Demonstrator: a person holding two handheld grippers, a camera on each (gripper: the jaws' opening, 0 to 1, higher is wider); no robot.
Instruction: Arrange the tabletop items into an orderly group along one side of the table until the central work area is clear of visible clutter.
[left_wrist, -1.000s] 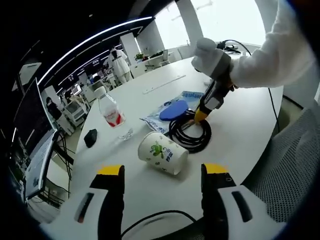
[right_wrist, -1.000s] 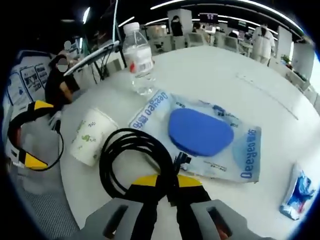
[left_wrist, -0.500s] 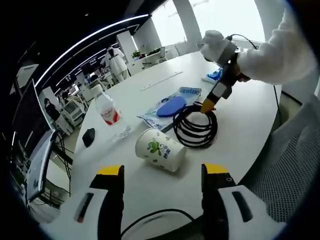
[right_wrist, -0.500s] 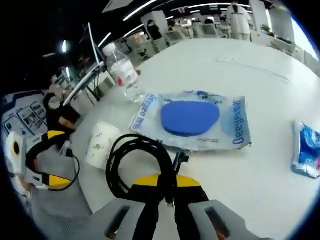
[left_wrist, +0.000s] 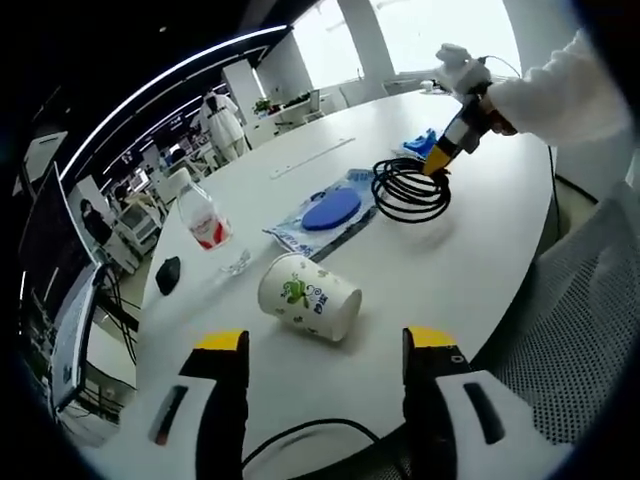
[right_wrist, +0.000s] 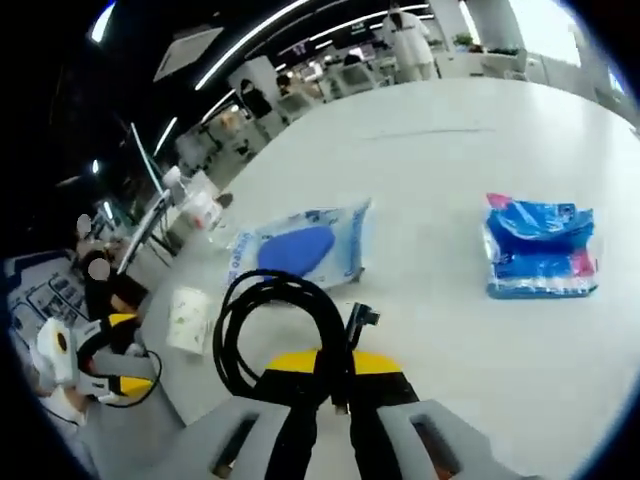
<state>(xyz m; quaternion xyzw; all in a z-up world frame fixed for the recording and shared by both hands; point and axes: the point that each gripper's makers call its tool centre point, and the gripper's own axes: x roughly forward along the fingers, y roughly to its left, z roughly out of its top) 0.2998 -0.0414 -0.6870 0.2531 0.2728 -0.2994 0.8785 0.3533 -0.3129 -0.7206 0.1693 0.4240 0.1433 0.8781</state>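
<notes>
My right gripper (right_wrist: 322, 372) is shut on a coiled black cable (right_wrist: 262, 318) and holds it just over the white table (right_wrist: 440, 170). From the left gripper view the same cable (left_wrist: 410, 190) hangs from the right gripper (left_wrist: 437, 163) at the far right. My left gripper (left_wrist: 322, 345) is open near the table's front edge, a paper cup (left_wrist: 295, 297) lying on its side just ahead. A wipes pack with a blue lid (left_wrist: 327, 210) and a water bottle (left_wrist: 205, 220) sit beyond. A blue tissue pack (right_wrist: 540, 245) lies to the right.
A small black object (left_wrist: 166, 275) and a clear wrapper (left_wrist: 238, 263) lie near the bottle. A long white strip (left_wrist: 312, 157) rests further back. A mesh chair (left_wrist: 585, 290) stands at the table's right edge. People and desks fill the room behind.
My right gripper has carried the cable away from the cup and wipes pack, across the table towards the blue tissue pack. The left gripper has stayed in place, open.
</notes>
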